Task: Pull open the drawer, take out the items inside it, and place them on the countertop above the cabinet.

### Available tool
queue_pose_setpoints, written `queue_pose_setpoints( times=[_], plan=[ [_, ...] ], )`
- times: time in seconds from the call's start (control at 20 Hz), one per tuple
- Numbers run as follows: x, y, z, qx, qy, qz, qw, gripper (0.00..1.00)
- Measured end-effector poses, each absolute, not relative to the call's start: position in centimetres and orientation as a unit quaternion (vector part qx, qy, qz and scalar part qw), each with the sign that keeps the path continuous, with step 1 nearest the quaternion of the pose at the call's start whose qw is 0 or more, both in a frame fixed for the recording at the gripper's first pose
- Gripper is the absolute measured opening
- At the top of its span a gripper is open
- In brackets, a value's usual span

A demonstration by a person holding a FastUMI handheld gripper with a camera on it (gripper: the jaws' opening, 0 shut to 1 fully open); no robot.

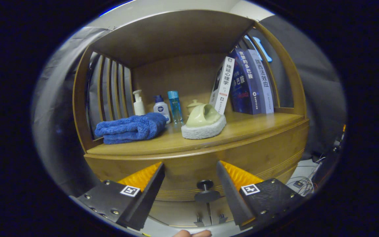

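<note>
The gripper (190, 172) is standing with fingers spread wide on either side of the knob (205, 190) of the closed drawer (189, 171); any grasp should be centring on its stem.

Counter (242, 130): towel (130, 127) placed left, bottles (161, 107) behind it, books (245, 82) right.
Drawer knob (205, 185): seen between claw (191, 169) fingers.

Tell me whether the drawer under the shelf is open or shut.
Shut. The drawer front sits flush with the cabinet, no gap showing; its knob stands between the open gripper fingers, ungrasped.
</note>
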State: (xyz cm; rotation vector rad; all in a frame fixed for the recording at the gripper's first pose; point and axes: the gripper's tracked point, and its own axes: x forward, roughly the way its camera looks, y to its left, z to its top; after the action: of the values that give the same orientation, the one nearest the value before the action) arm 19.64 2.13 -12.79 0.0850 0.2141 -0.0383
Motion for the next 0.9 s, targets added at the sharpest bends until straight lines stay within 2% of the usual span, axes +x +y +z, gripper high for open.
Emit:
queue_pose_setpoints(
  times=[0.1,0.25,0.6,0.9],
  plan=[
    [18.1,3.0,-12.1,0.016,0.121,-0.001,0.992,0.99],
    [15.2,2.8,-9.1,-0.014,0.107,0.014,0.994,0.99],
    [7.0,-6.8,1.0,-0.059,0.049,-0.070,0.995,0.99],
    [5.0,-14.6,2.0,-0.076,0.046,-0.086,0.992,0.99]
  ],
)
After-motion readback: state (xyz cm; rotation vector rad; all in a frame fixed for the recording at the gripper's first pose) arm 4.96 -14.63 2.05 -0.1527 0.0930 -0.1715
